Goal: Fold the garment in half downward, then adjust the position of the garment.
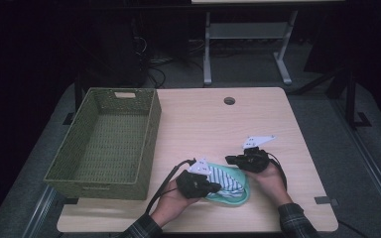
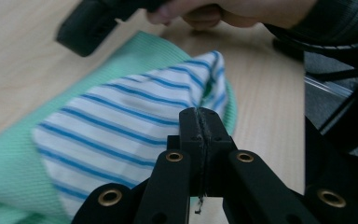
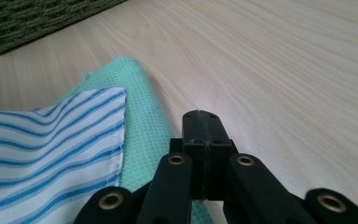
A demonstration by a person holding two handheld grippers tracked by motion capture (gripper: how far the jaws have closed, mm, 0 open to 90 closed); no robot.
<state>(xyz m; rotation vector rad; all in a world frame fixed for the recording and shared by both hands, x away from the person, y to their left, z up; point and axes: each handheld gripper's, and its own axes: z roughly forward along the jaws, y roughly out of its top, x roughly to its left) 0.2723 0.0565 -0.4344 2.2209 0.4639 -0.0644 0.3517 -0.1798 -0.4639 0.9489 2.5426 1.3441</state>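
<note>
High view: striped cloth (image 1: 228, 179) lies on green cloth (image 1: 234, 197) at the near edge of the table (image 1: 213, 124), right of the woven basket (image 1: 110, 141). Left gripper (image 1: 213, 188) sits at the cloths' left side, jaws pressed together, nothing visibly between them. Right gripper (image 1: 229, 159) sits just beside the green cloth, jaws likewise together.

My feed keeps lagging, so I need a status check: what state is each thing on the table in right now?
Left tool: jaws shut, at the edge of the striped cloth; cannot tell if it pinches the cloth.
Right tool: jaws shut, over the green cloth's edge.
Striped cloth: folded, lying on the green cloth.
Green cloth: flat on the table, under the striped one.
Basket: upright, empty, at the table's left.
</note>
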